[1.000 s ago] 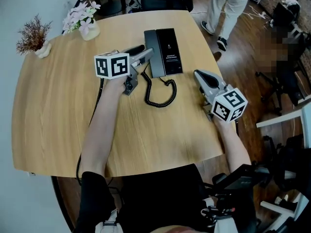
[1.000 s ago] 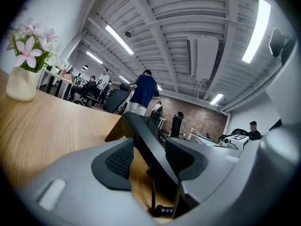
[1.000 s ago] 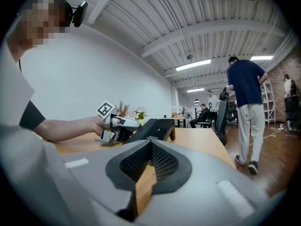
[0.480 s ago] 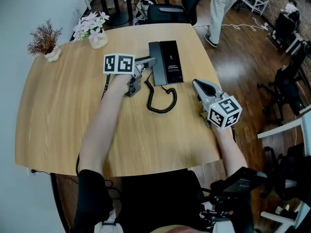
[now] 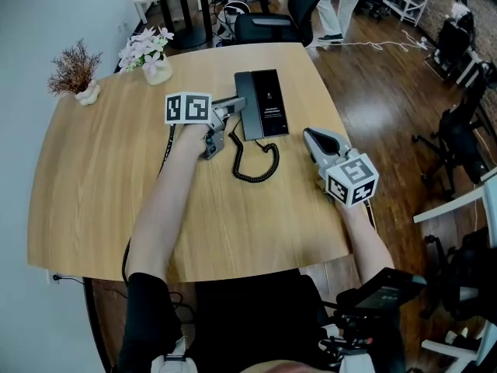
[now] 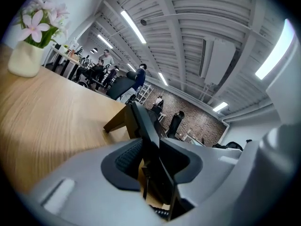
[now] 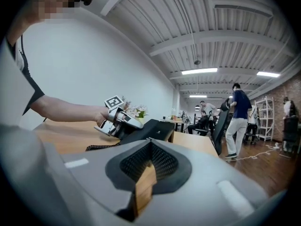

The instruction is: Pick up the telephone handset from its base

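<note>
The black telephone base (image 5: 270,103) lies at the far side of the wooden table (image 5: 101,177), with the handset (image 5: 241,109) along its left edge and a coiled cord (image 5: 252,162) trailing toward me. My left gripper (image 5: 235,104) reaches the handset from the left. In the left gripper view the handset (image 6: 146,128) stands between the jaws, which are closing, with a thin gap still showing beside the left pad (image 6: 127,157). My right gripper (image 5: 309,136) hovers to the right of the base, shut with nothing in it (image 7: 150,149).
A vase of pink flowers (image 5: 151,59) and a dried plant (image 5: 76,74) stand at the far left of the table. An office chair (image 5: 272,20) stands behind the table. The table's right edge (image 5: 342,123) runs close to my right gripper.
The left gripper's jaws have narrowed around the handset and its marker cube has rolled slightly. Both hands stay where they were. A person in the background has walked away.
</note>
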